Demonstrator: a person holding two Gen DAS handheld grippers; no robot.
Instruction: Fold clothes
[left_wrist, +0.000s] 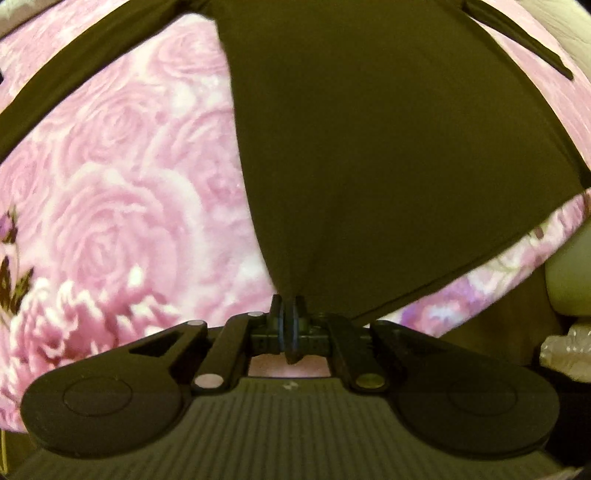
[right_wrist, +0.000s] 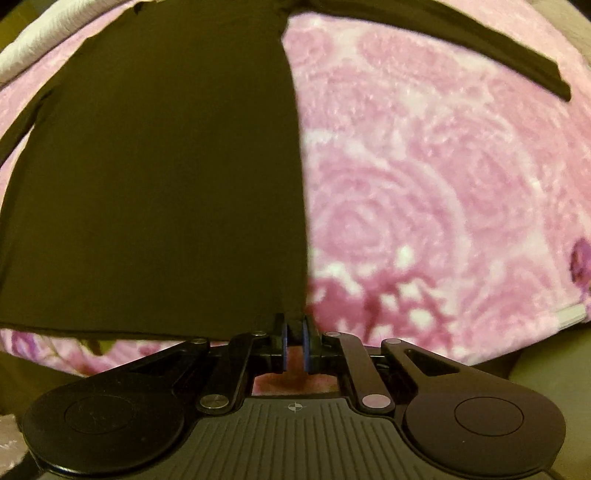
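Observation:
A black long-sleeved top (left_wrist: 388, 147) lies spread on a pink rose-patterned blanket (left_wrist: 122, 192). My left gripper (left_wrist: 290, 306) is shut on the top's near left hem corner. My right gripper (right_wrist: 294, 325) is shut on the near right hem corner of the same top (right_wrist: 155, 177). One sleeve (left_wrist: 85, 70) stretches out to the far left in the left wrist view. The other sleeve (right_wrist: 472, 44) stretches to the far right in the right wrist view. The body runs away from both grippers toward the far edge.
The blanket (right_wrist: 443, 192) covers the bed around the garment. A white cover (right_wrist: 33, 51) shows at the far left of the right wrist view. A pale cushion (left_wrist: 569, 280) and crinkled clear plastic (left_wrist: 565, 350) sit off the blanket's edge at right.

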